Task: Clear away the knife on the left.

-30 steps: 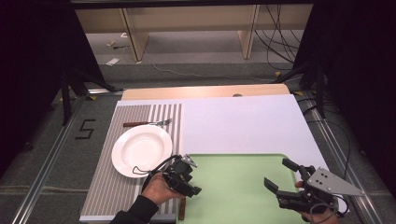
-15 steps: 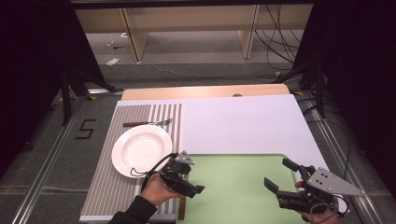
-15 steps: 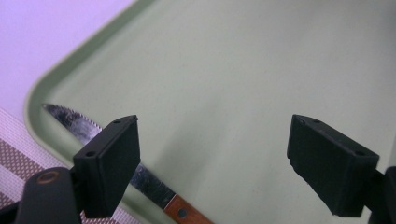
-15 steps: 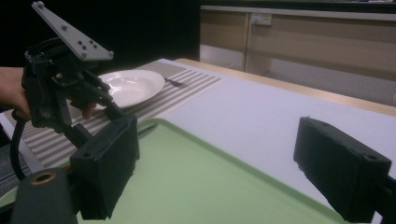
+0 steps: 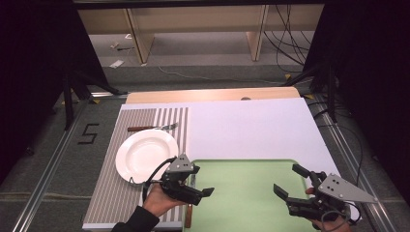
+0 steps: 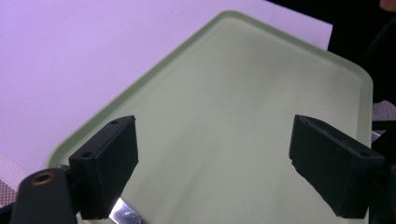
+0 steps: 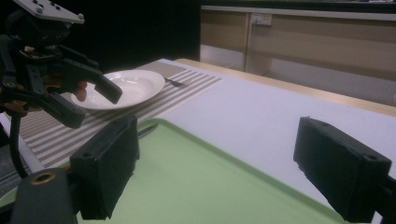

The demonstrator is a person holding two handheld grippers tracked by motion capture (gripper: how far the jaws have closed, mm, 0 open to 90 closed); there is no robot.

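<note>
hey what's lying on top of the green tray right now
Nothing rests on the green tray; its visible surface is bare. Both open grippers, left and right, sit over its ends, hiding small patches beneath.

Knife (image 5: pixel 188 220) largely under left claw (image 5: pixel 205 193)

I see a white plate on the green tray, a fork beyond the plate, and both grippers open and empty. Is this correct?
Not quite. In the high view the white plate lies on the striped mat, left of the green tray, not on it. The rest holds: the fork lies beyond the plate, and the left gripper and right gripper are open and empty.
</note>
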